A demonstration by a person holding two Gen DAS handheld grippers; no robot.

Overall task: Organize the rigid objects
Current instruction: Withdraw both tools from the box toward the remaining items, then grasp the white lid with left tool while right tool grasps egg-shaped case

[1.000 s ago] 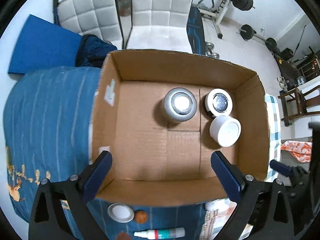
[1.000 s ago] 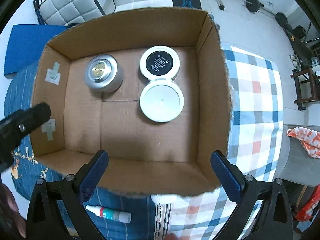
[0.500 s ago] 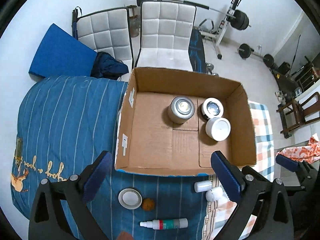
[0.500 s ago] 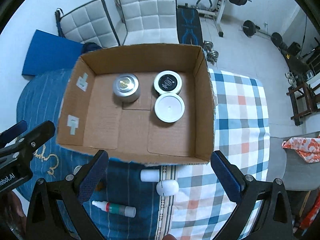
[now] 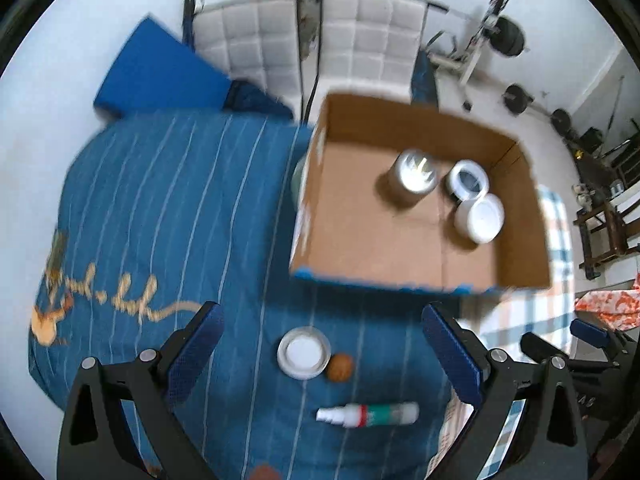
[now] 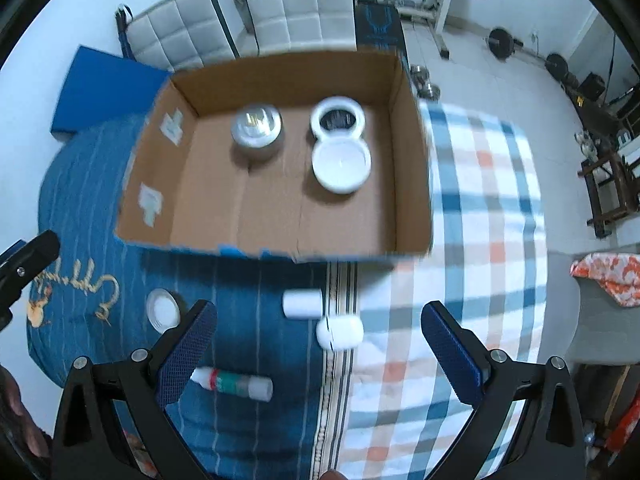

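Observation:
An open cardboard box (image 5: pixel 516 248) (image 6: pixel 412 184) sits on the bed. It holds a silver tin (image 5: pixel 416 174) (image 6: pixel 256 130) and two white round jars (image 5: pixel 480 218) (image 6: pixel 340 162). In front of it lie a small white lid (image 5: pixel 304 352) (image 6: pixel 162 310), a brown ball (image 5: pixel 340 366), a glue bottle (image 5: pixel 368 414) (image 6: pixel 234 384) and two small white containers (image 6: pixel 302 304) (image 6: pixel 340 332). My left gripper (image 5: pixel 320 344) is open and empty above the lid. My right gripper (image 6: pixel 320 344) is open and empty above the white containers.
The bed has a blue striped cover (image 5: pixel 160 208) on the left and a checked blanket (image 6: pixel 480 208) on the right. Two white chairs (image 5: pixel 312 40) stand behind the bed. Gym weights (image 6: pixel 500 42) lie on the floor at the back right.
Both grippers have pulled back and up from over the box. The loose items in front of the box have come into view. Both stay open.

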